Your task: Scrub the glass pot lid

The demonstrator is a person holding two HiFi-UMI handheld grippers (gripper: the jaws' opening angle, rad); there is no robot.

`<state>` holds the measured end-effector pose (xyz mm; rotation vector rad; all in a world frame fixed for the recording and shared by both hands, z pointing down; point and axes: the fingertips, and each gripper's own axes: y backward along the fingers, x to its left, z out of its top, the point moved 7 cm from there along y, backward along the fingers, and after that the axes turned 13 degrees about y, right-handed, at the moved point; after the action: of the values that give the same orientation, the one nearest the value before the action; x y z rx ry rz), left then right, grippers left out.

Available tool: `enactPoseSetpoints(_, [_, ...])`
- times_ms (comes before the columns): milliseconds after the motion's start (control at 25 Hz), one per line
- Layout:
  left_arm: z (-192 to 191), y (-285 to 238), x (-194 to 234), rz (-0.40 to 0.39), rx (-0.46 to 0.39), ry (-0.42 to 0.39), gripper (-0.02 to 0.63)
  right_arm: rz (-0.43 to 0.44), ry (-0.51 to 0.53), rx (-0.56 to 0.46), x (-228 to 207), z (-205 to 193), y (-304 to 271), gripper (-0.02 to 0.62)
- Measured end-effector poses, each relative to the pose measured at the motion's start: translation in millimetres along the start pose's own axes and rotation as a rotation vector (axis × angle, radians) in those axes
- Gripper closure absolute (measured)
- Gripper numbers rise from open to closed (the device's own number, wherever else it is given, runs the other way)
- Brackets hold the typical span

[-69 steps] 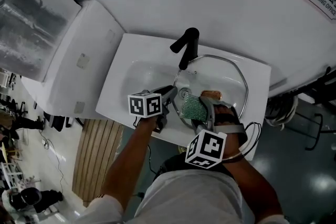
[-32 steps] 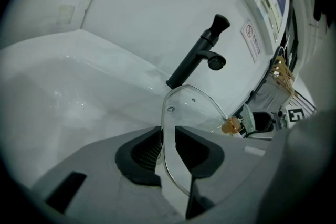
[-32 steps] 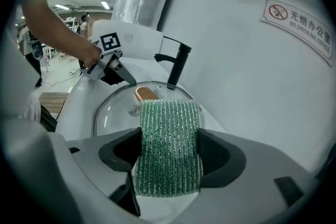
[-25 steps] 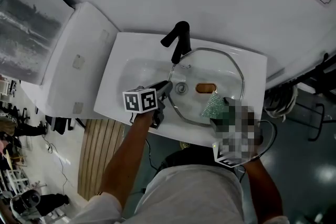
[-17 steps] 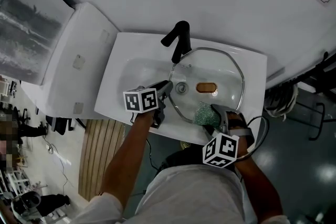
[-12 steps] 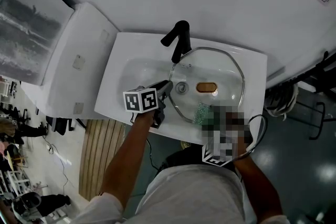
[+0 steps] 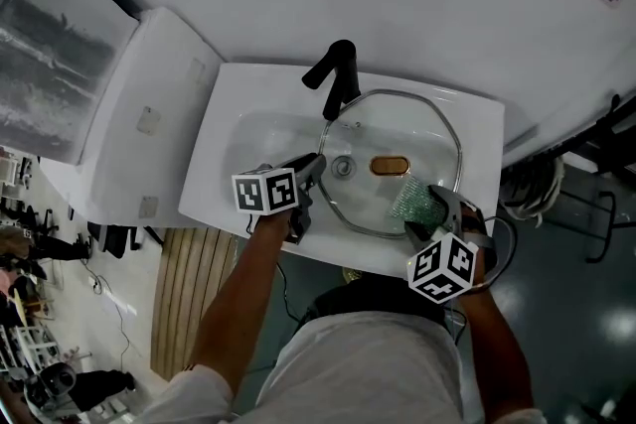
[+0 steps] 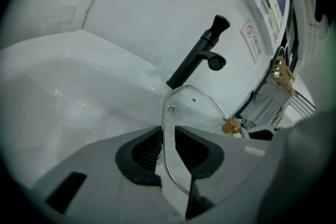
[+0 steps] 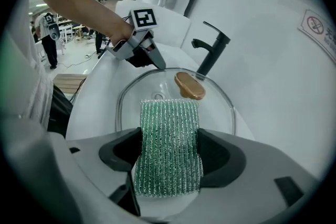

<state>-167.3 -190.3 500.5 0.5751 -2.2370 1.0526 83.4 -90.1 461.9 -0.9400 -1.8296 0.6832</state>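
Head view has the glass pot lid (image 7: 397, 129) lying in the white sink (image 7: 229, 134), filling the basin's 3 o'clock half. Its brown knob (image 7: 390, 165) sits near the lid's middle and the black faucet (image 7: 338, 79) stands at its 11 o'clock.

The left gripper (image 7: 316, 166) reaches in at the lid's 9 o'clock. Its own view shows the jaws pinching the metal-bound rim, one dark pad on either face of the glass. That hold likely anchors the lid so it does not skate on the slick basin while it is rubbed.

The right gripper (image 7: 425, 206) is at the lid's 5 o'clock, jaws clamped on a green scouring pad (image 7: 407, 201) whose free end sticks out past the tips toward the knob. Leaving the pad proud of the jaws would let soft mesh, not hard plastic, meet the glass. Whether the pad presses on the lid at this moment I cannot tell; it lies over the lid's near edge.
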Motion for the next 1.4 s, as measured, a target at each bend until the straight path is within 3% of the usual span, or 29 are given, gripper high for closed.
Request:
enactPoseSetpoints(280, [0, 0, 0, 0.007, 0.003, -0.004, 0.517, -0.085, -0.104, 0.035, -33, -27, 11, 0.264])
enactPoseSetpoints(560, [0, 1, -1, 0.027, -0.002, -0.023, 0.517, -0.088, -0.146, 0.01, -39, -28, 18, 0.263])
enactPoseSetpoints(680, [0, 4, 2, 0.064, -0.006, -0.04, 0.515, -0.078, -0.183, -0.019, -42, -26, 23, 0.264])
enactPoseSetpoints(1000, [9, 27, -24, 0.05, -0.09, -0.105, 0.497, -0.04, -0.361, -0.182, -61, -12, 53, 0.264])
enactPoseSetpoints(1160, [14, 50, -51, 0.001, -0.171, -0.147, 0.499, -0.058, -0.382, -0.258, -75, -1, 70, 0.263])
enactPoseSetpoints(1400, [10, 79, -107, -0.147, -0.248, -0.204, 0.499, -0.067, -0.411, -0.403, -92, 26, 91, 0.264])
